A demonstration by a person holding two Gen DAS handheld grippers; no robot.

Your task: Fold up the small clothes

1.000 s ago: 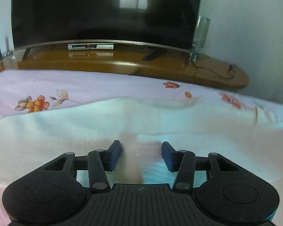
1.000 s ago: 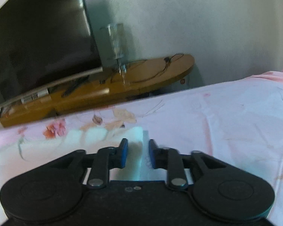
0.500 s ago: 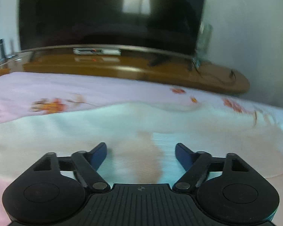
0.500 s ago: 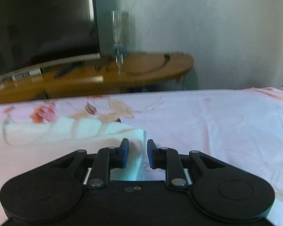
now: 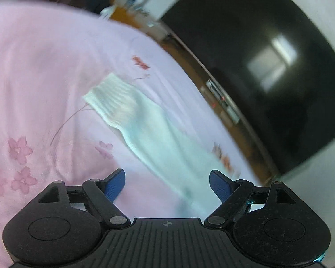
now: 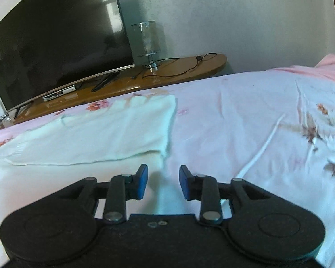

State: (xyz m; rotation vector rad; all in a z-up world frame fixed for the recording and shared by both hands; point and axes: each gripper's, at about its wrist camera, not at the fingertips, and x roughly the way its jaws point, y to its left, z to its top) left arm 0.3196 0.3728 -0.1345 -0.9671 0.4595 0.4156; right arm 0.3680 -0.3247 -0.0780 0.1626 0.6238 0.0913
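A white knit garment (image 6: pixel 100 129) lies folded flat on the pink flowered bedsheet (image 6: pixel 234 116). In the left wrist view, which is tilted and blurred, its sleeve (image 5: pixel 149 129) with a ribbed cuff (image 5: pixel 111 102) runs slantwise down toward my left gripper (image 5: pixel 167 178). That gripper is open wide; the sleeve's near end lies under the gap, and the pads do not touch it. My right gripper (image 6: pixel 163 174) sits just short of the garment's near right corner (image 6: pixel 164 154). Its jaws are opening, with pale cloth below the gap and nothing pressed between the pads.
Beyond the bed stands a long wooden TV bench (image 6: pixel 189 67). It carries a large dark television (image 6: pixel 60 38), a set-top box (image 6: pixel 59 92), a glass lamp (image 6: pixel 147 42) and a loose cable (image 6: pixel 185 64). Bare sheet stretches to the right of the garment.
Both grippers have opened and let go of the cloth. The left one swung sideways and rolled, so its view now shows the sleeve and cuff. The right one drew back from the garment's corner.
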